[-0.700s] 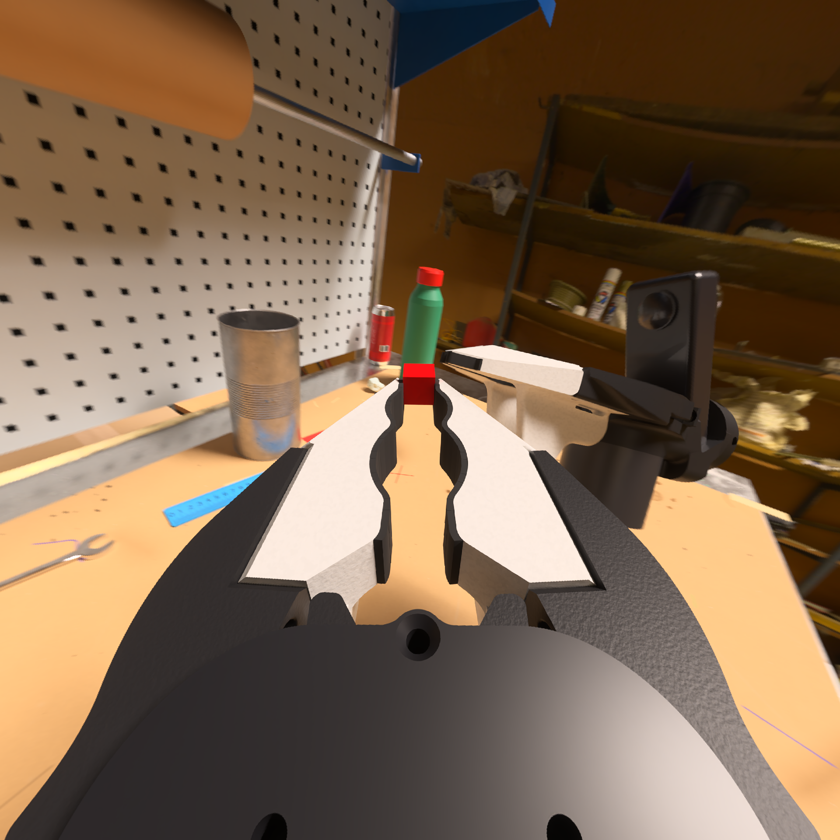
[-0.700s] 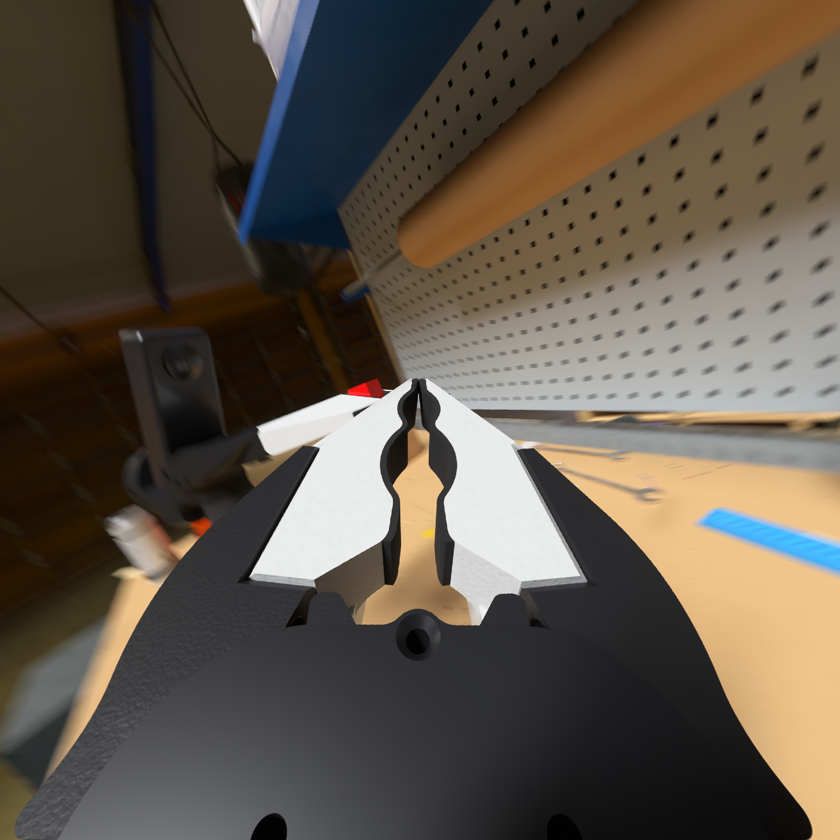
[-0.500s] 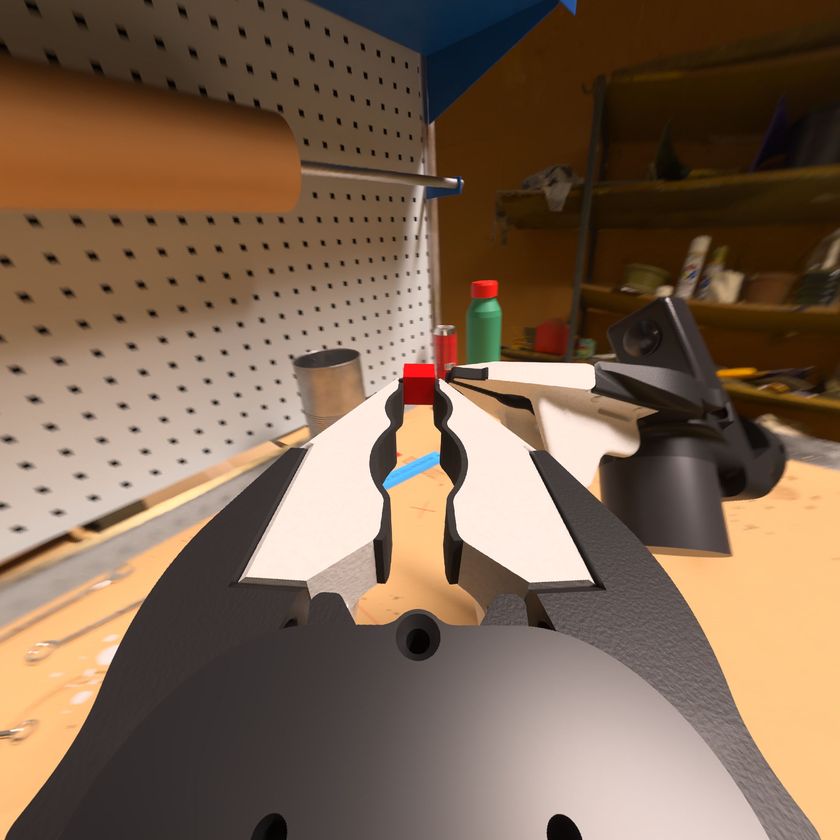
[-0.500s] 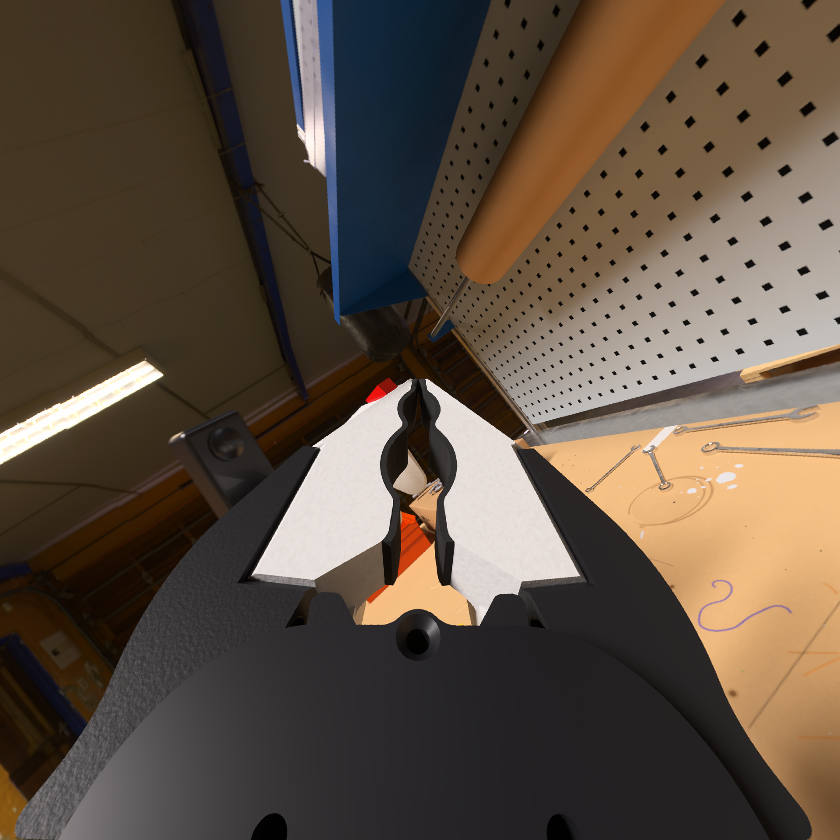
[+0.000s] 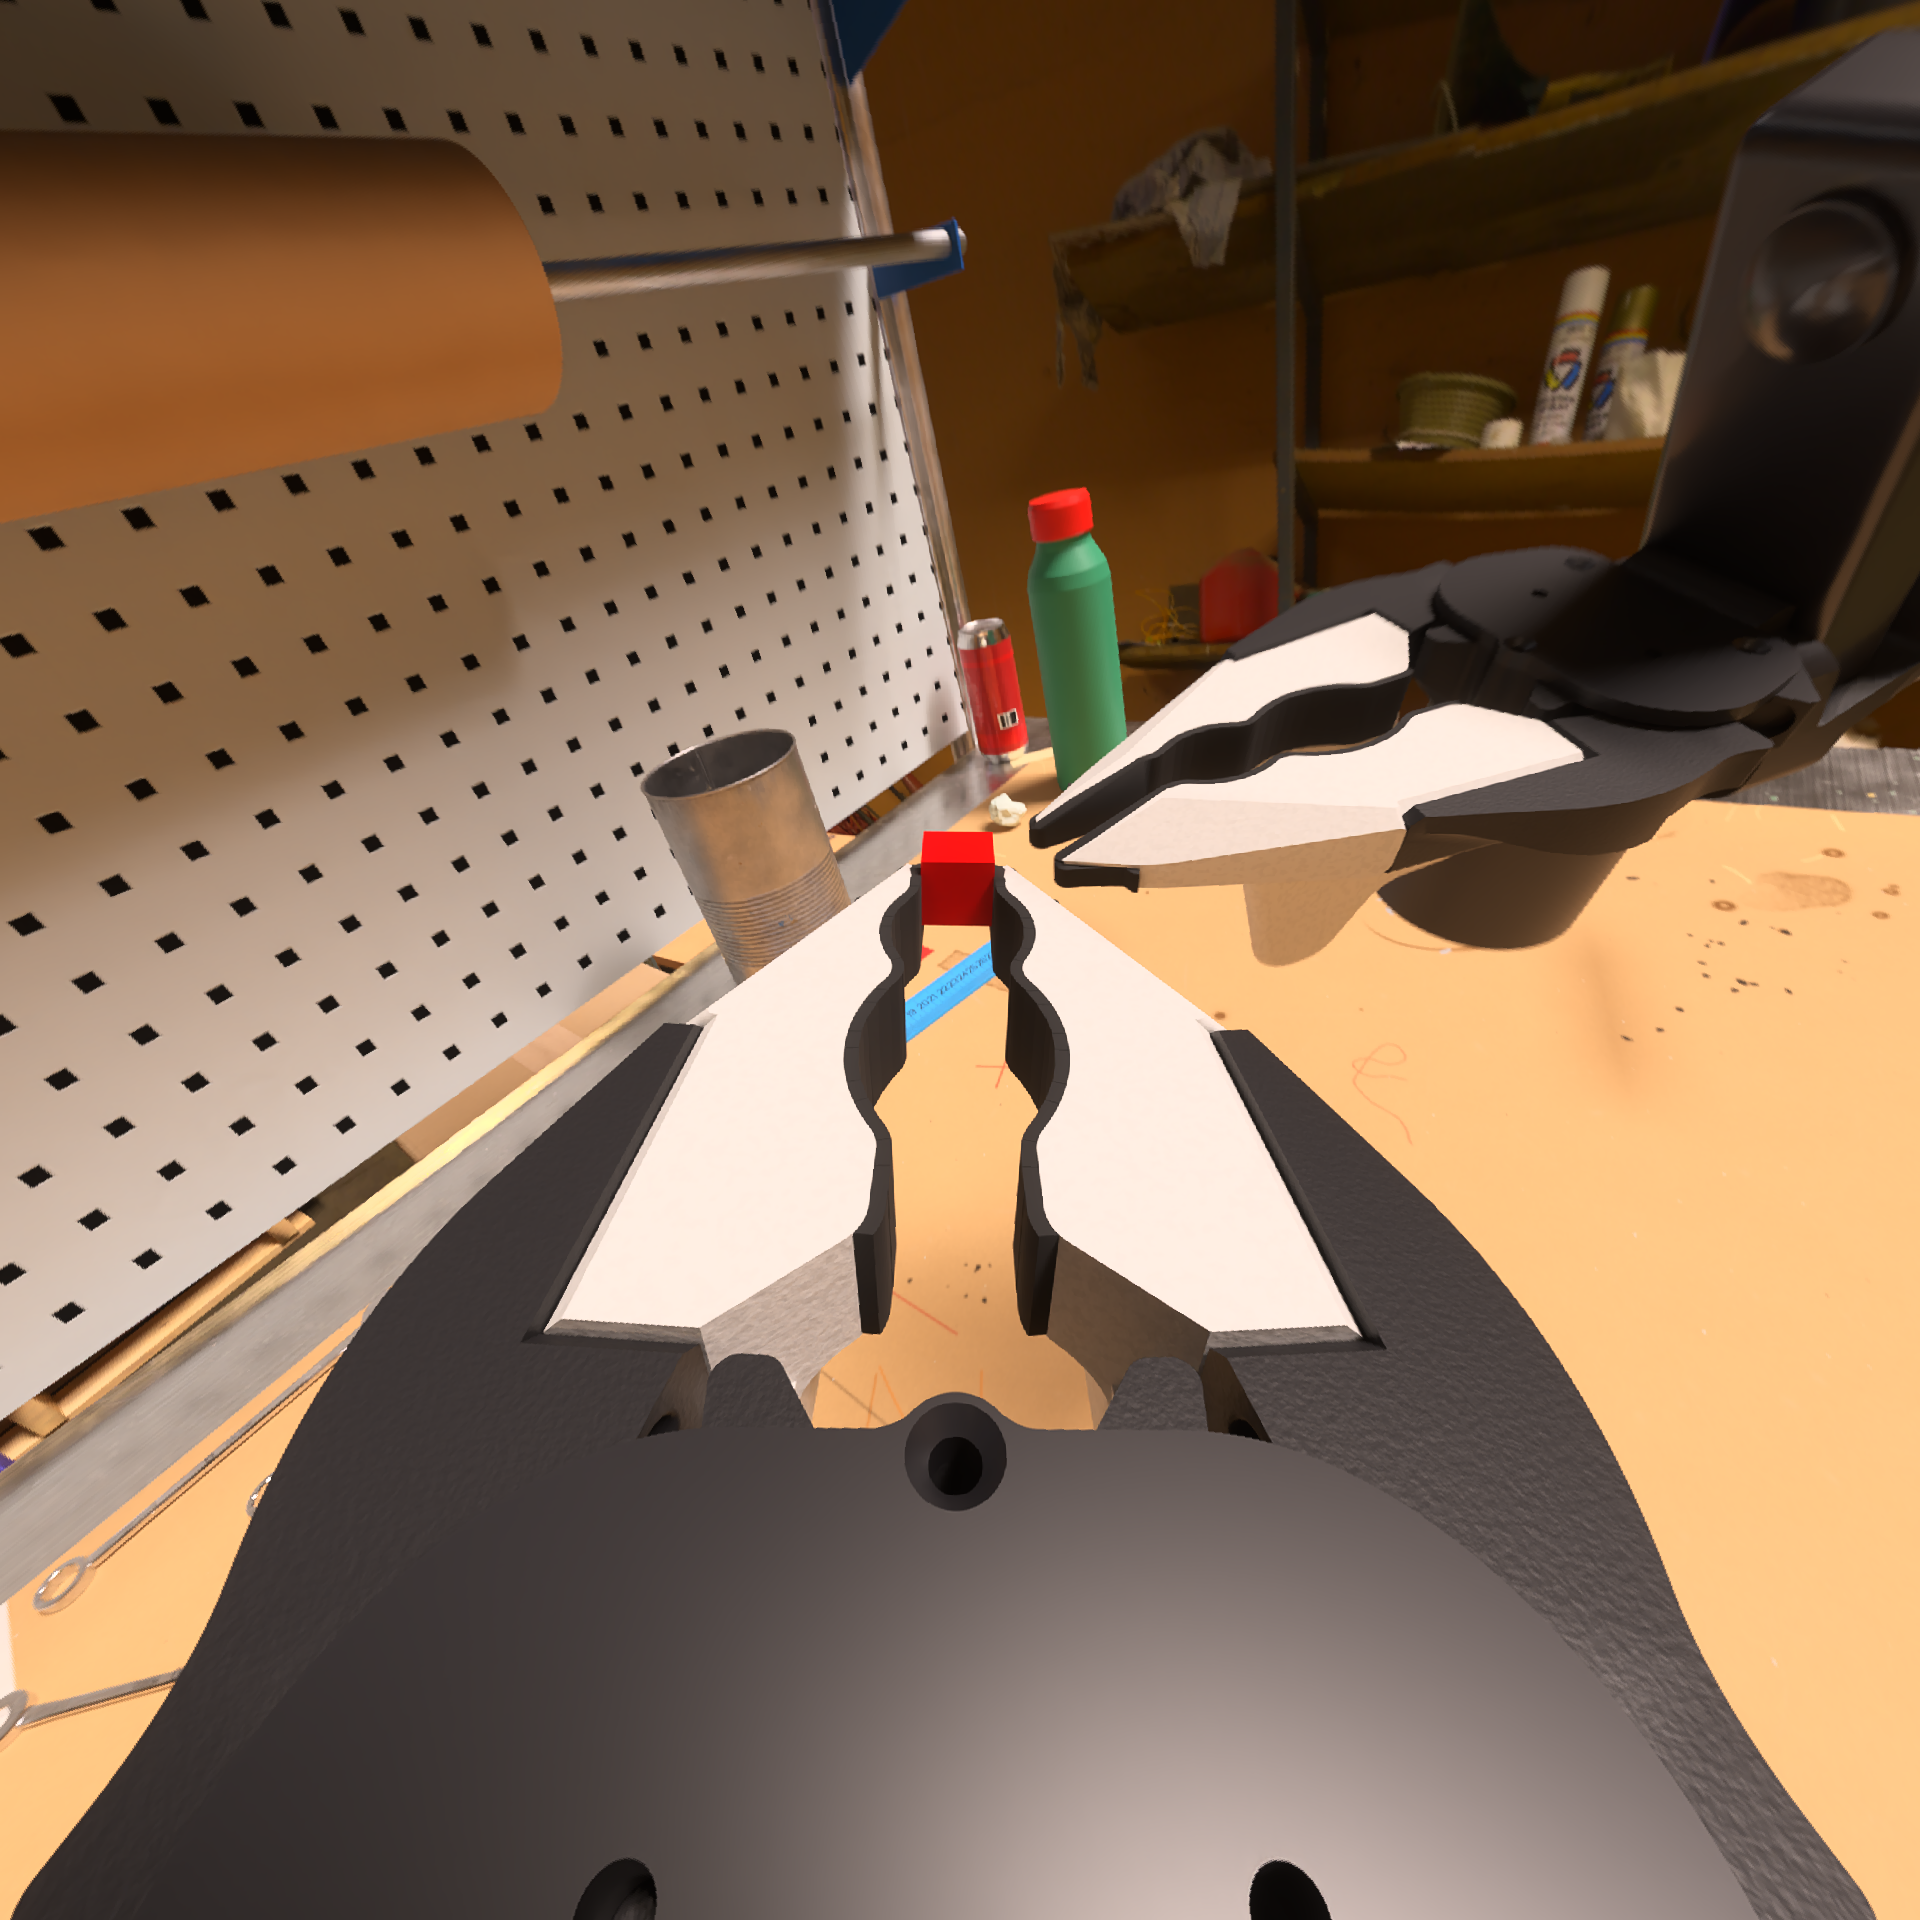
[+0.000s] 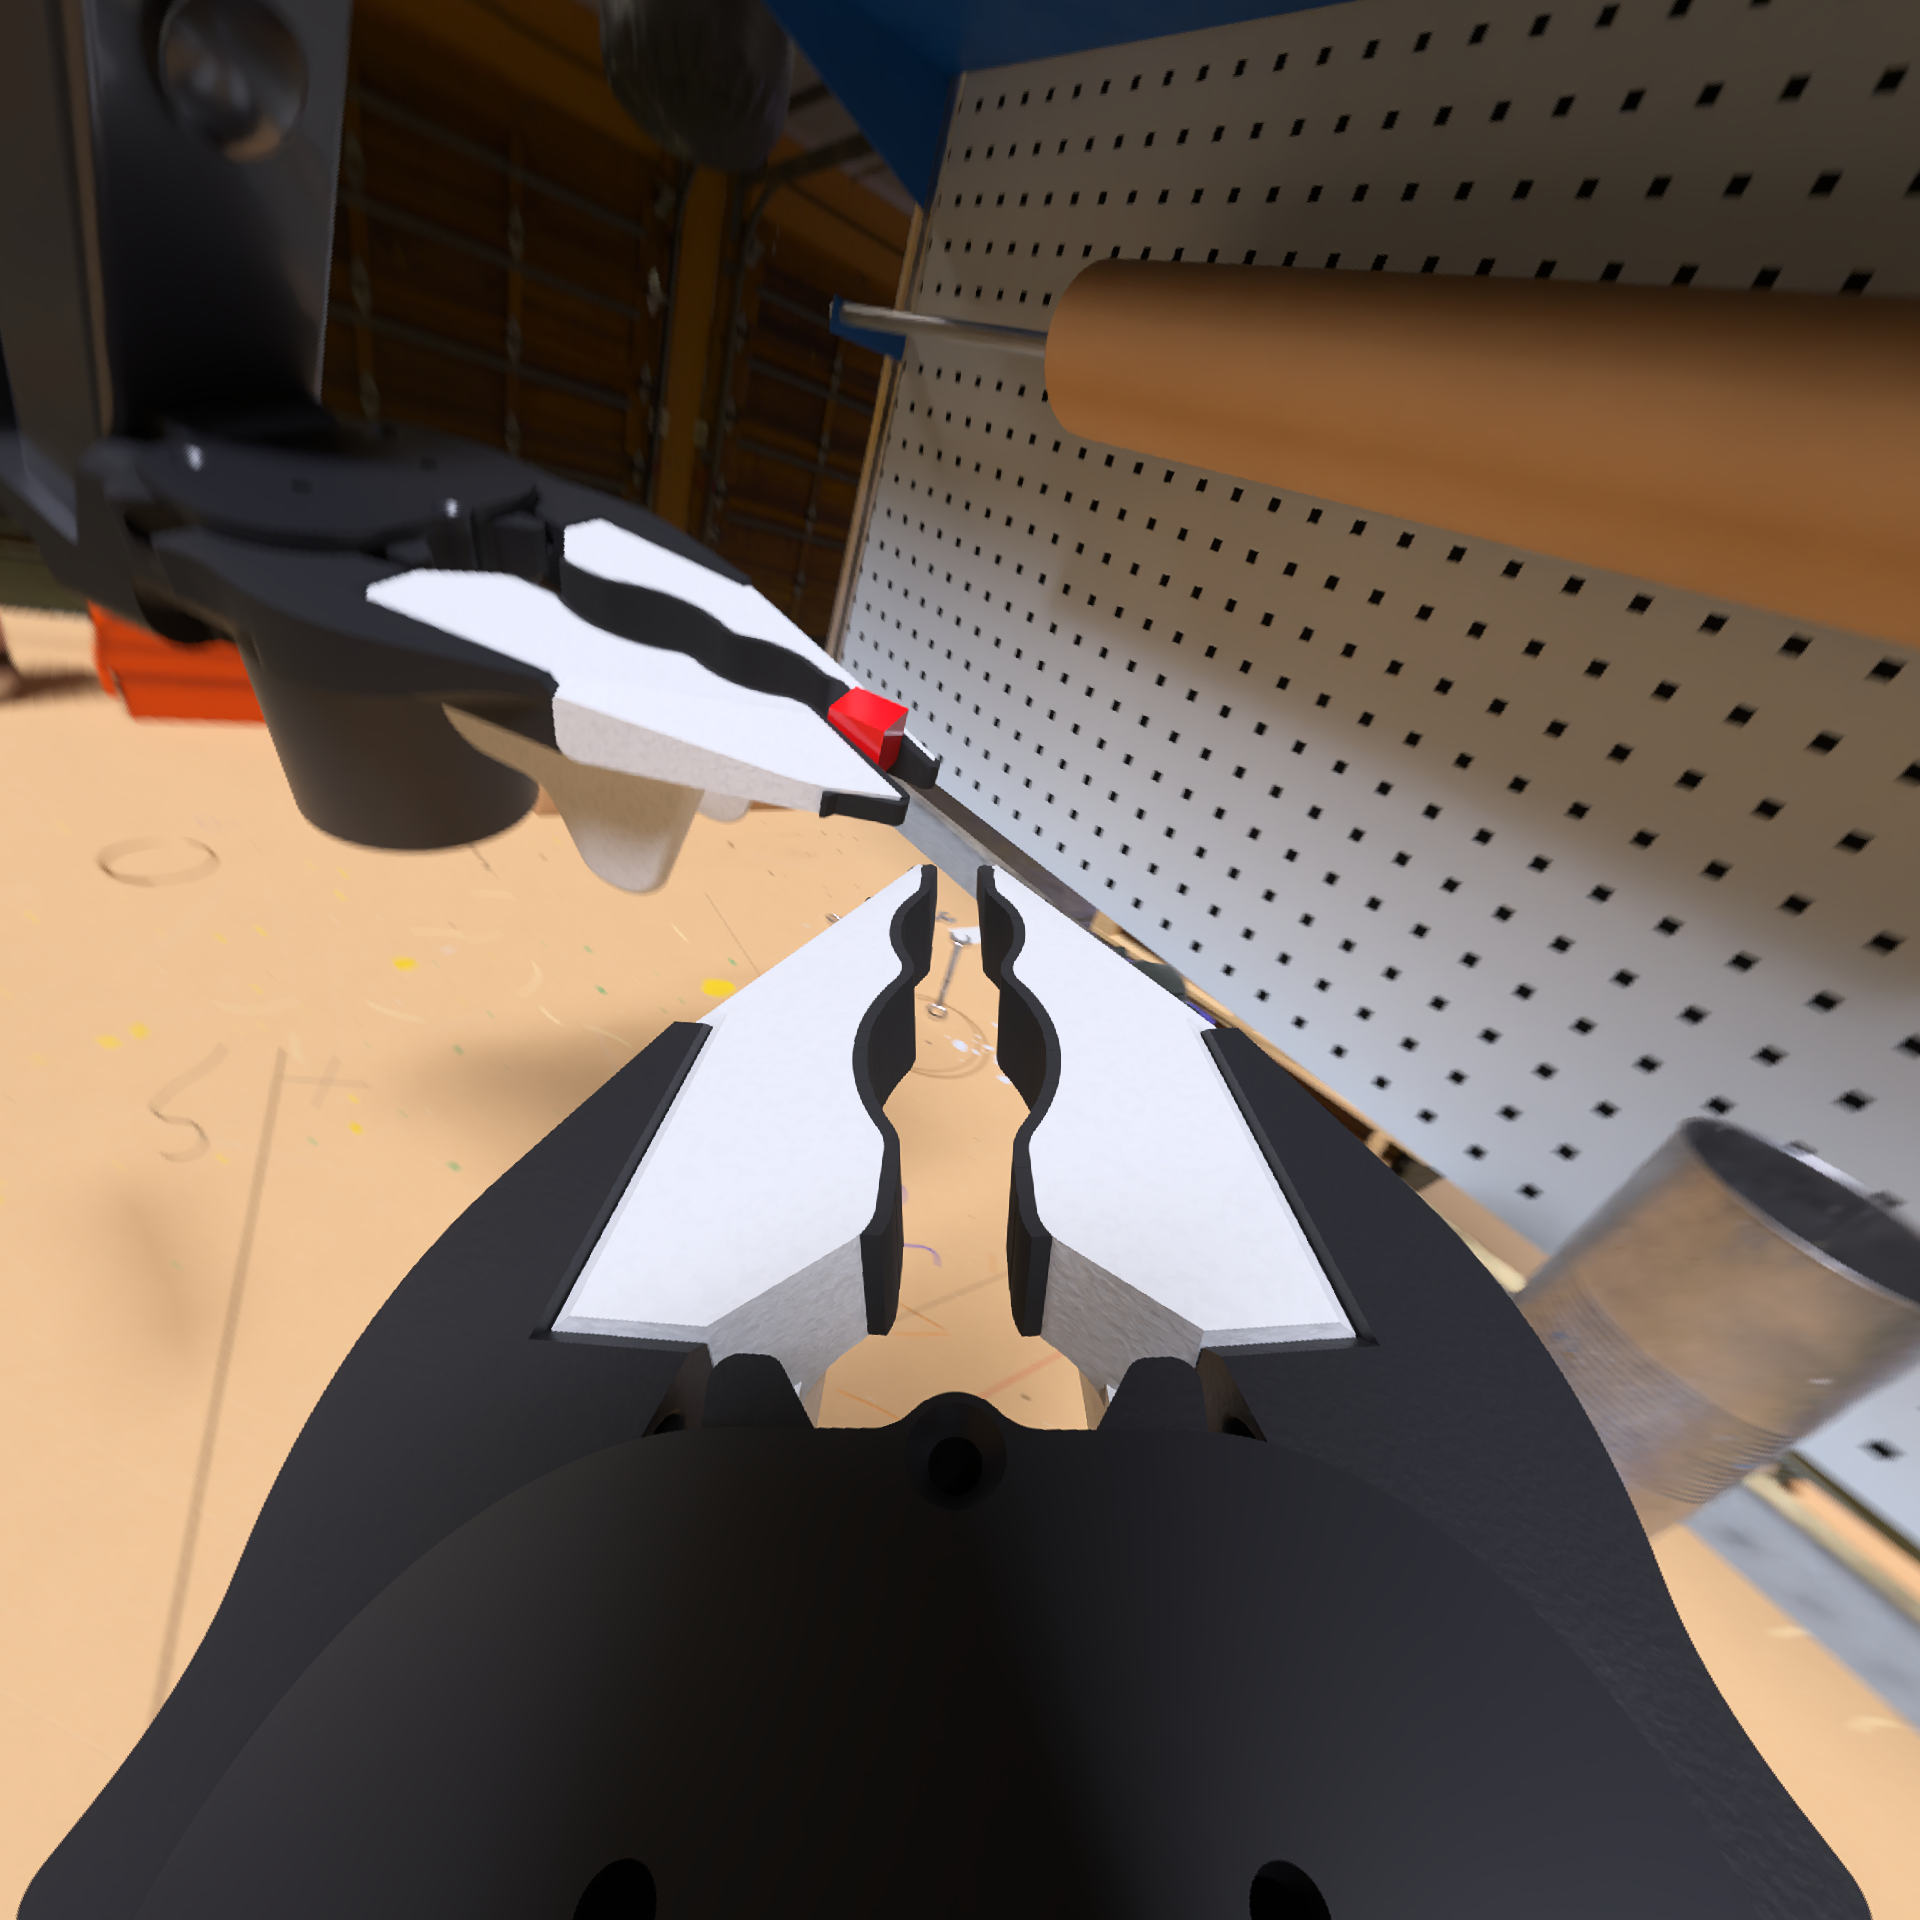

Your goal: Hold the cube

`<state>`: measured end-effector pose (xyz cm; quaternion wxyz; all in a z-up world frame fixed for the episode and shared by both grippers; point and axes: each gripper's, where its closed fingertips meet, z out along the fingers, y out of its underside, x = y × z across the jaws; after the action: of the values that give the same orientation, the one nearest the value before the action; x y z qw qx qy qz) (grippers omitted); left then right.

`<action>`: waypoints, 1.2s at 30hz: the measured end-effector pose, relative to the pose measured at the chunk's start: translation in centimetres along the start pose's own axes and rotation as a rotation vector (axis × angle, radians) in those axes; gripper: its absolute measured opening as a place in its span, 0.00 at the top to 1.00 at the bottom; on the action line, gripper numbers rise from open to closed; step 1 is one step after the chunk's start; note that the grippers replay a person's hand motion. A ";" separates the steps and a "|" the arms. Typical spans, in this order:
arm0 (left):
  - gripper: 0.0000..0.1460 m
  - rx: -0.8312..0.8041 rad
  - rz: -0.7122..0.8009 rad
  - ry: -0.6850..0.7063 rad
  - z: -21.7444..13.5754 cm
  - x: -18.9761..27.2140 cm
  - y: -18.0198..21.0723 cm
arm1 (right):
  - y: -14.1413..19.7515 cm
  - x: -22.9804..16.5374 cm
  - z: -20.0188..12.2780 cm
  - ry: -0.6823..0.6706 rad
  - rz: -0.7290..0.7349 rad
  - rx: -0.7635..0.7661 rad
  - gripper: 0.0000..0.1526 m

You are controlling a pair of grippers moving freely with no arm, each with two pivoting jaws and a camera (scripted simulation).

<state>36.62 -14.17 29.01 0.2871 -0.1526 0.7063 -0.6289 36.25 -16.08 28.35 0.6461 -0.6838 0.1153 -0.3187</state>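
A small red cube [image 5: 957, 881] is pinched between the tips of my left gripper [image 5: 957, 896], which is shut on it and holds it above the orange workbench [image 5: 1558, 1195]. In the right wrist view the cube [image 6: 868, 717] shows at the tips of the left gripper [image 6: 883, 774], up and to the left. My right gripper [image 6: 956, 883] is empty, its tips a narrow gap apart, just below and short of the cube. In the left wrist view the right gripper [image 5: 1055, 852] comes in from the right, its tips close beside the cube without touching it.
A white pegboard [image 5: 416, 727] with a brown roll [image 5: 260, 312] on a rod runs along the bench's edge. A metal can [image 5: 743, 842], a red can [image 5: 992, 686] and a green bottle [image 5: 1075, 644] stand by it. A blue ruler [image 5: 945, 997] and wrenches [image 5: 104, 1558] lie on the bench.
My right gripper's tips, touching before, now stand slightly apart, and it has swung down to point level under the left gripper's tips. The left gripper keeps its hold on the cube.
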 end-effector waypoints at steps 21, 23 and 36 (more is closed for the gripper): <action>0.92 -0.190 0.096 0.174 0.0 2.7 1.4 | 2.6 -1.4 -1.9 -0.046 -0.831 -0.294 0.93; 0.92 -0.193 0.092 0.177 0.0 2.7 1.5 | 2.5 -1.4 -1.8 -0.037 -0.855 -0.284 0.93; 0.92 -0.188 0.072 0.175 -0.1 2.4 1.4 | 2.7 -1.4 -1.8 -0.018 -0.921 -0.308 0.99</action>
<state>34.89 -15.26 27.12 0.2311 -0.0982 0.7895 -0.5600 34.84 -17.10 25.33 0.3302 -0.7542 -0.1589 -0.5448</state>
